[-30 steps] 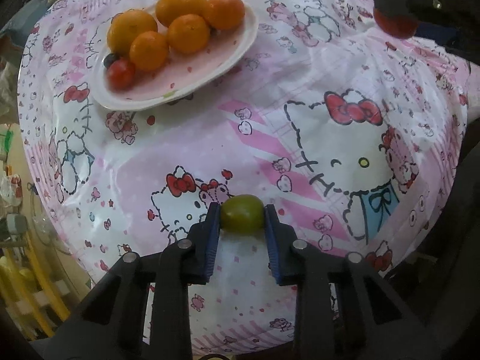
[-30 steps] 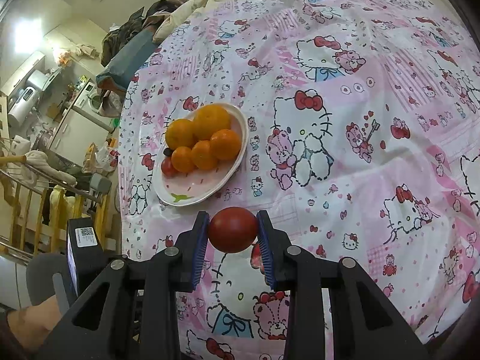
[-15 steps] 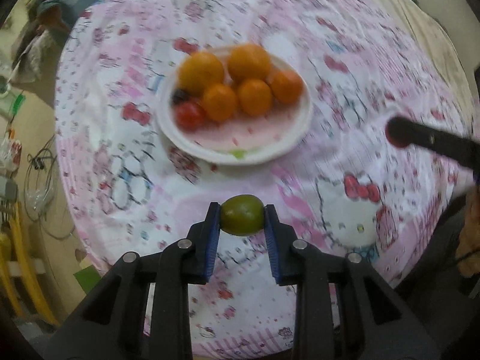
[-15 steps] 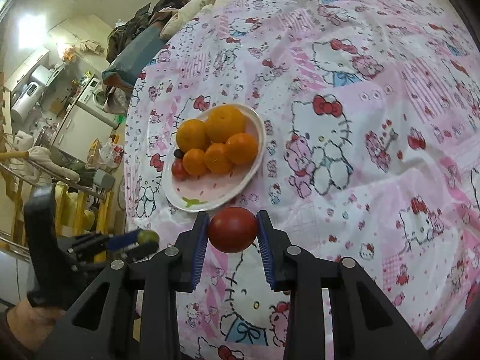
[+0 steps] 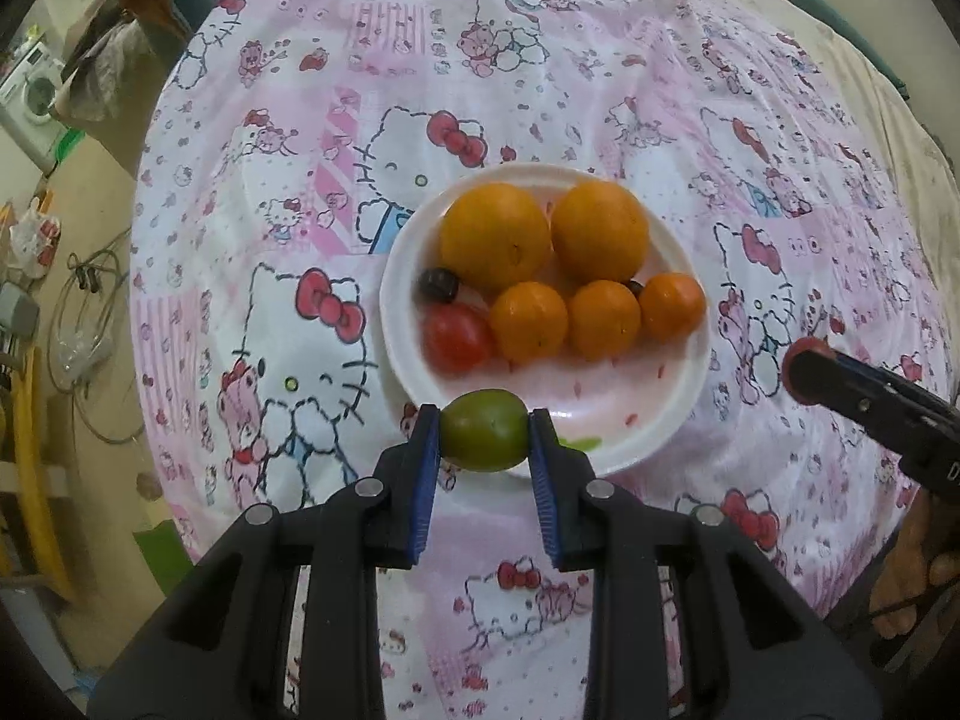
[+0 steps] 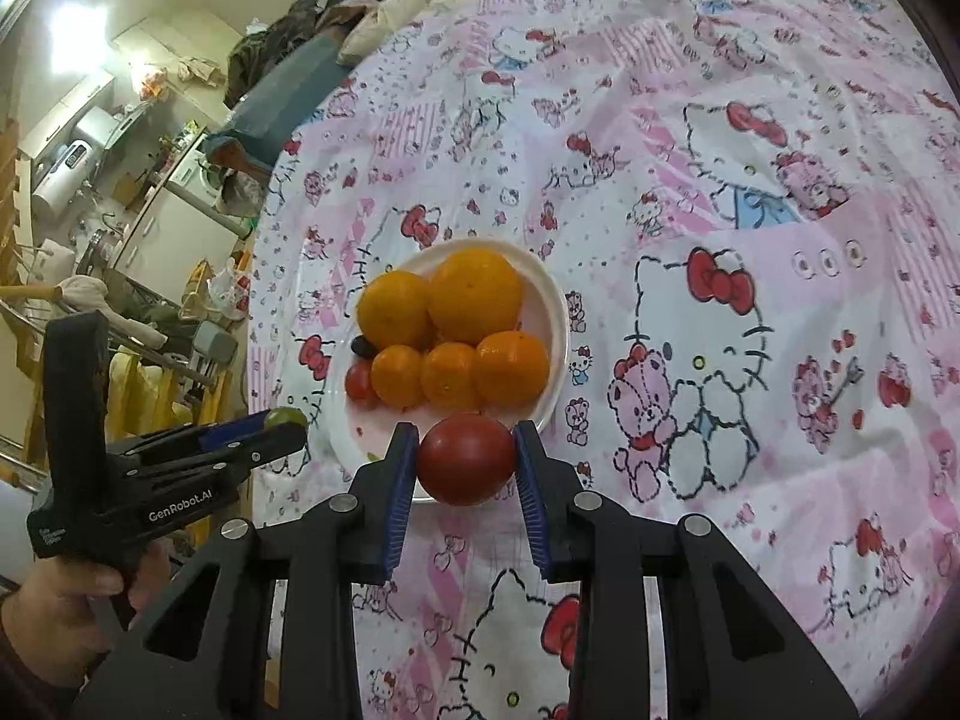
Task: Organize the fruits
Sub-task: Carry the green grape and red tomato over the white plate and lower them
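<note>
A white plate [image 5: 672,420] [image 6: 555,324] on the pink cartoon-cat tablecloth holds several oranges [image 5: 495,237] [image 6: 474,294], a small red tomato [image 5: 456,336] [image 6: 360,383] and a dark berry [image 5: 439,285]. My left gripper [image 5: 485,439] is shut on a green fruit [image 5: 485,431] over the plate's near rim; in the right wrist view this gripper [image 6: 282,420] is left of the plate. My right gripper [image 6: 465,465] is shut on a red tomato [image 6: 465,459] just above the plate's near edge; in the left wrist view it [image 5: 807,372] hovers right of the plate.
The round table's edge drops off at the left, with a cluttered floor and a yellow rack [image 5: 24,468] below. Folded clothes [image 6: 288,78] lie at the far edge. A person's hand [image 6: 66,588] holds the left gripper's handle.
My left gripper has swung over and rolled, so the plate now sits straight ahead under the green fruit. My right gripper has moved in toward the plate's near rim, tomato still held.
</note>
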Action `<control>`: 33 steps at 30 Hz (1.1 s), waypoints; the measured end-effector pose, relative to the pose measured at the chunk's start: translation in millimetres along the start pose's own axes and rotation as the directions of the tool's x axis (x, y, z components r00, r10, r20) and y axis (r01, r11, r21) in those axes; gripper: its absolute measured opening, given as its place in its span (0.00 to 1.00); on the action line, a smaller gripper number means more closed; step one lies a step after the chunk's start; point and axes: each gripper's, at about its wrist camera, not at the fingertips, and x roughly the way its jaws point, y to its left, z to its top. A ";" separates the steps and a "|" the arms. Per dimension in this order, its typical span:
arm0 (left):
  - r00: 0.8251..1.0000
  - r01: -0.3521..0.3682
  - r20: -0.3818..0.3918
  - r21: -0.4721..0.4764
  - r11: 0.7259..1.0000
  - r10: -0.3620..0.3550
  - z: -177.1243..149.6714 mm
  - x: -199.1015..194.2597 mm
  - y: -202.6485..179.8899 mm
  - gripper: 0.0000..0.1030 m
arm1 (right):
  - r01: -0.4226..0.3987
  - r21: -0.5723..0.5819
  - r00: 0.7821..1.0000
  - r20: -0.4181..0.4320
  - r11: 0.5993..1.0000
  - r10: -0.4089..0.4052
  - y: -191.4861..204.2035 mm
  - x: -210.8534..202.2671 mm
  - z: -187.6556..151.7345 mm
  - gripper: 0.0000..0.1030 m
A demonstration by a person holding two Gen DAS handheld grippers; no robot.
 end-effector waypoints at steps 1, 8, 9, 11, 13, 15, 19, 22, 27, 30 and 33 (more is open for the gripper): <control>1.000 0.001 -0.001 0.005 1.000 -0.001 1.3 3.8 -1.7 0.24 | -0.006 0.003 1.000 -0.008 1.000 0.006 -0.4 5.1 1.0 0.33; 1.000 -0.011 -0.013 -0.005 1.000 0.011 2.9 13.8 -3.9 0.24 | -0.030 0.001 0.996 -0.081 1.000 0.030 4.1 44.7 -0.7 0.33; 1.000 -0.010 -0.011 -0.006 1.000 0.010 2.6 13.4 -4.1 0.24 | -0.031 -0.008 0.995 -0.090 0.999 0.030 7.3 49.8 -1.3 0.33; 1.000 -0.018 -0.006 0.001 1.000 0.018 2.0 12.9 -4.6 0.25 | -0.019 -0.036 0.994 -0.105 0.999 0.016 13.8 56.8 -2.2 0.33; 1.000 -0.031 -0.002 0.003 1.000 0.031 1.7 13.2 -3.4 0.25 | -0.016 -0.047 0.992 -0.123 0.999 0.010 16.4 64.9 -3.9 0.33; 0.999 -0.032 -0.005 -0.004 0.999 0.032 1.5 13.6 -0.9 0.25 | -0.003 -0.044 0.990 -0.139 0.999 -0.003 16.1 71.4 -5.2 0.33; 1.000 -0.016 -0.013 -0.026 1.000 0.016 1.0 14.9 2.6 0.25 | 0.018 -0.050 0.986 -0.162 0.999 -0.026 14.2 80.3 -6.8 0.34; 1.000 -0.016 -0.015 -0.030 0.999 0.015 1.4 15.2 2.7 0.25 | 0.019 -0.040 0.987 -0.157 0.999 -0.025 11.5 79.6 -5.0 0.35; 1.000 -0.015 -0.018 -0.047 0.999 0.014 3.0 16.7 4.0 0.25 | 0.016 -0.016 0.989 -0.148 1.000 -0.018 6.3 75.9 -3.6 0.37; 1.000 -0.007 -0.014 -0.047 0.999 0.007 2.7 17.3 2.5 0.25 | 0.009 -0.010 0.991 -0.130 1.000 -0.010 6.5 69.7 -1.7 0.50; 1.000 -0.014 -0.012 -0.037 0.999 0.013 1.9 19.5 0.6 0.25 | 0.011 -0.018 0.995 -0.103 1.000 -0.012 6.2 60.5 0.5 0.51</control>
